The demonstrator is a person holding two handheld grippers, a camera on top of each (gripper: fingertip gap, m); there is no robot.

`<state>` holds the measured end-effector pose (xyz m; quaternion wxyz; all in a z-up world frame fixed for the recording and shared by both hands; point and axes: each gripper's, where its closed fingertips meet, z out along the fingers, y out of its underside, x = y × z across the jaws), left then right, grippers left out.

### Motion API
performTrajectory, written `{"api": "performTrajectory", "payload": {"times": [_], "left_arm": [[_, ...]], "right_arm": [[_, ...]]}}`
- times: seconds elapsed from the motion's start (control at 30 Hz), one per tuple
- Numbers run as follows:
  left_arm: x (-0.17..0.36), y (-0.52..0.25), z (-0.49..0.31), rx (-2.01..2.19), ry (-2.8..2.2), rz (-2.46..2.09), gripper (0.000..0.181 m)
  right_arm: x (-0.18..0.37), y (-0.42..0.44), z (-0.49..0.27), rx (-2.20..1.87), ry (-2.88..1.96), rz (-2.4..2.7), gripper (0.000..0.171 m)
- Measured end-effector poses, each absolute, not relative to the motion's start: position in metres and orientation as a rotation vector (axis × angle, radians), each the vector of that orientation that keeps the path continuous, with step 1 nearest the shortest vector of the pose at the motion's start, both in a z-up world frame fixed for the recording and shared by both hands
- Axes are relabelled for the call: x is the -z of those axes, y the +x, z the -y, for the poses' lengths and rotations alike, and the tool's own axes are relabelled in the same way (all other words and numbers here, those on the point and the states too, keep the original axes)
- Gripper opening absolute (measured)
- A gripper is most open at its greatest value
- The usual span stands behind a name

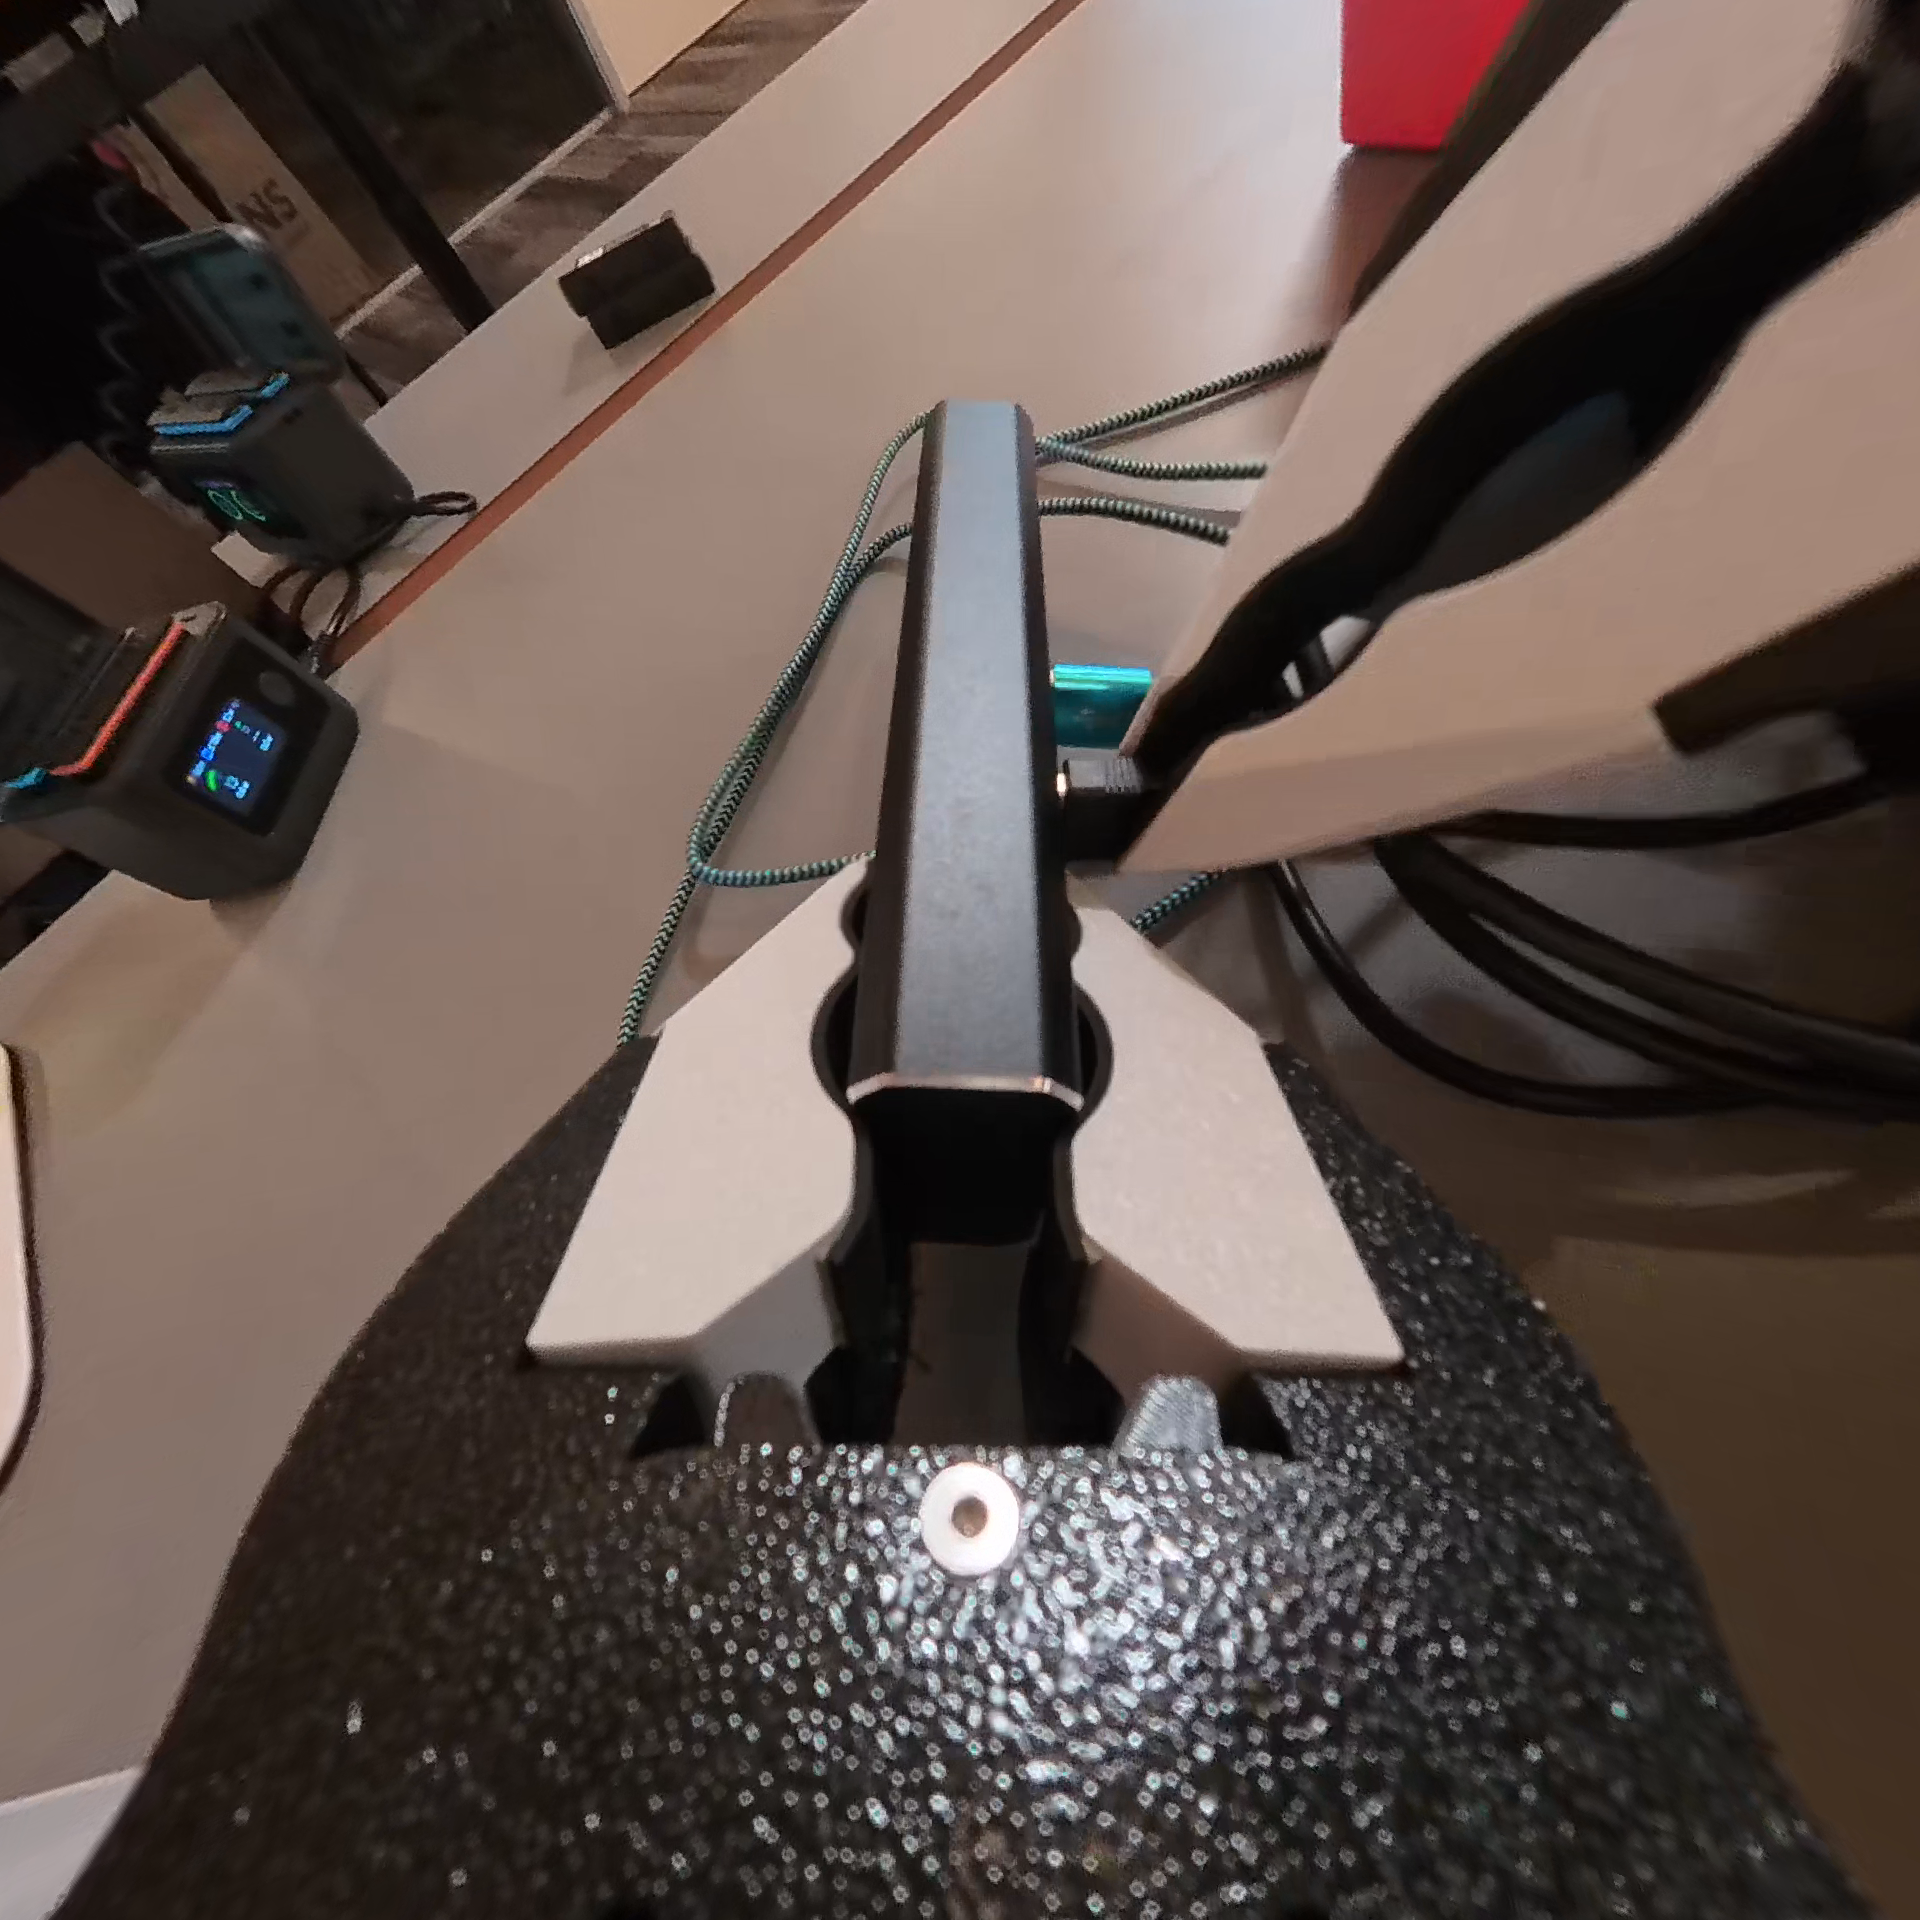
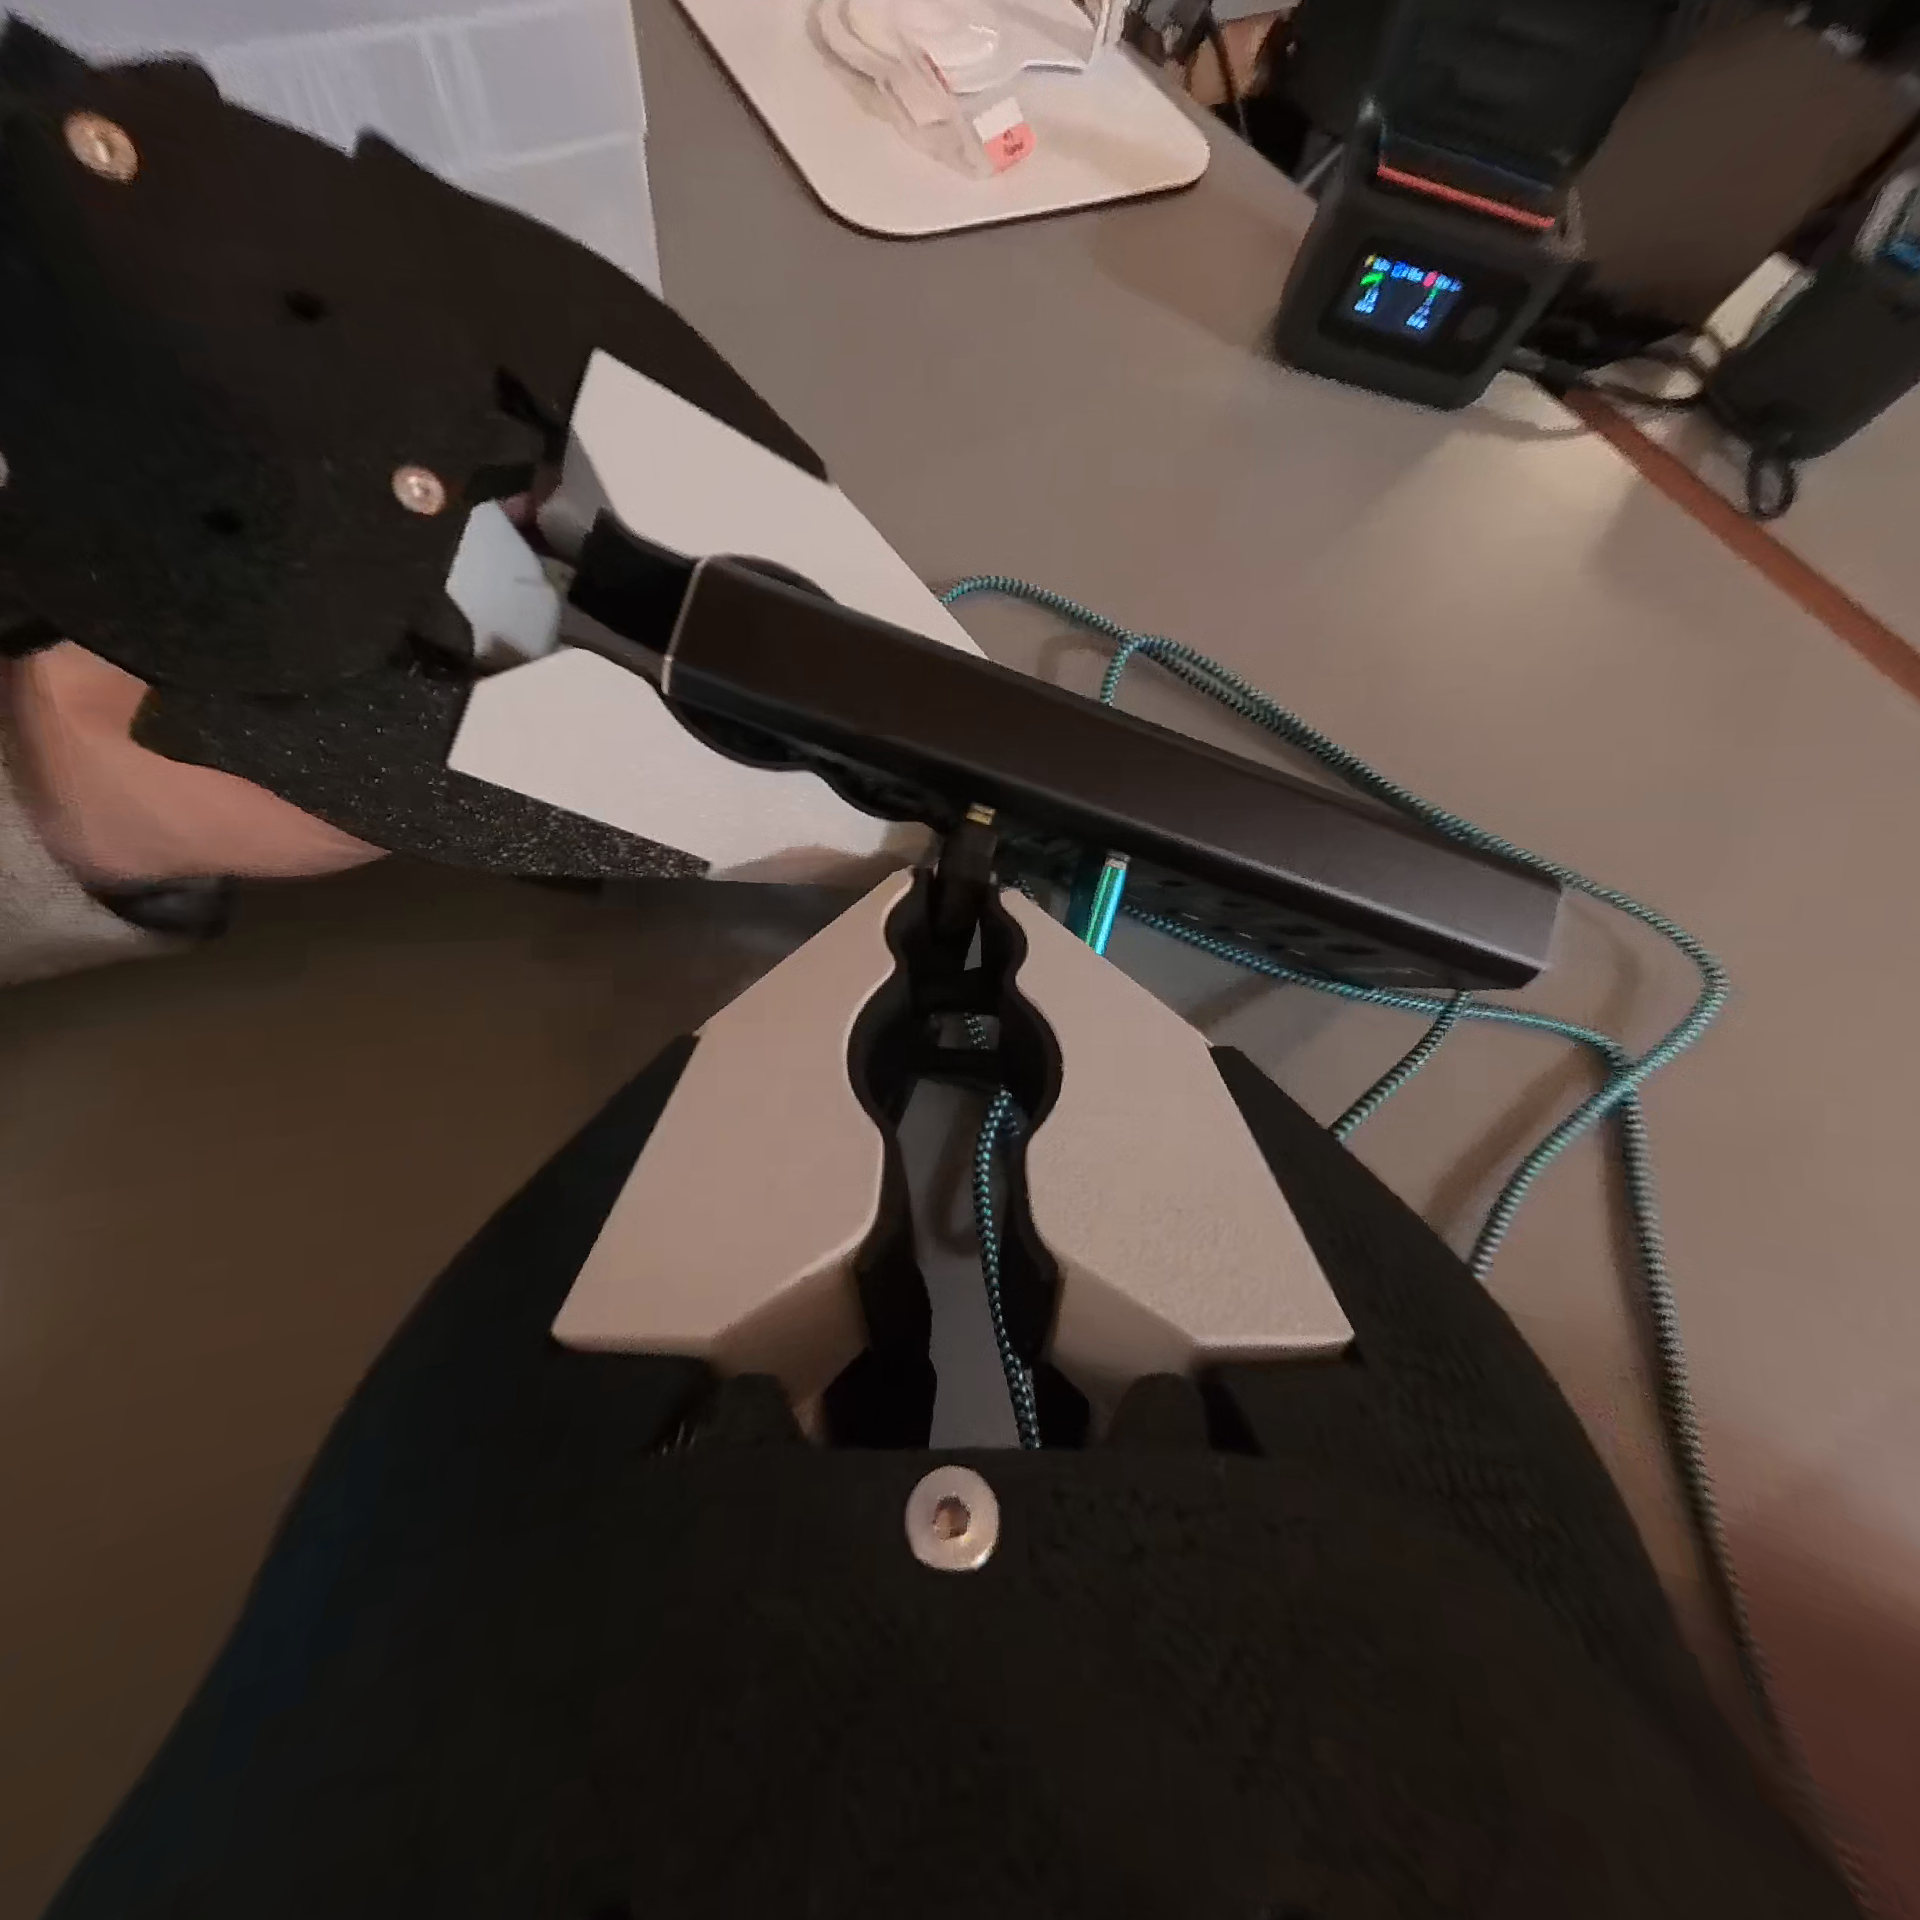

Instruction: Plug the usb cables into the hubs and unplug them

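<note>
My left gripper [image 1: 966, 935] is shut on one end of a long dark USB hub [image 1: 966, 675], which it holds above the grey table [image 1: 520, 675]. It also shows at the upper left of the right wrist view [image 2: 831, 727], gripping the hub [image 2: 1143, 800]. My right gripper [image 2: 951, 904] is shut on a black USB plug [image 2: 961, 862] with a teal-black braided cable [image 2: 1558, 1122]. The plug's metal tip meets the hub's port side; I cannot tell how deep it sits. In the left wrist view the right gripper [image 1: 1138, 805] comes in from the right. A teal plug [image 1: 1101, 691] sits in the hub beside the black one.
Two dark charger blocks with lit screens [image 1: 208, 748] [image 2: 1423, 301] stand along the table edge. A black block [image 1: 634, 281] and a red box [image 1: 1413, 73] lie farther off. A white mat [image 2: 987, 125] holds clear packets. Black cables [image 1: 1558, 987] trail at the right. Less than 4 cm separates the two grippers' tips.
</note>
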<state>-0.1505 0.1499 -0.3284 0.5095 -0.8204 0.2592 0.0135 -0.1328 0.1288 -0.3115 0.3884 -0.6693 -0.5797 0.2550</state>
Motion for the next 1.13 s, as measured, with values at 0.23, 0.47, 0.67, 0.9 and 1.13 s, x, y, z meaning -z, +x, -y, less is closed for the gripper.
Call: {"api": "performTrajectory", "payload": {"times": [0.23,0.47,0.67,0.9,1.13], "left_arm": [[0.33,-0.154,-0.156,-0.059,-1.999,-0.59,0.028],[0.332,-0.146,-0.153,-0.014,-1.997,-0.637,0.027],[0.331,-0.152,-0.15,0.018,-2.013,-0.602,0.027],[0.333,-0.151,-0.151,-0.035,-2.004,-0.633,0.027],[0.334,-0.155,-0.152,-0.061,-2.019,-0.607,0.027]], "right_arm": [[0.313,-0.134,-0.134,-0.538,-1.723,1.422,0.008],[0.313,-0.126,-0.133,-0.635,-1.71,1.467,0.007],[0.308,-0.132,-0.13,-0.476,-1.582,1.45,0.01],[0.321,-0.134,-0.131,-0.683,-1.746,1.411,0.01],[0.321,-0.136,-0.131,-0.621,-1.711,1.382,0.009]]}}
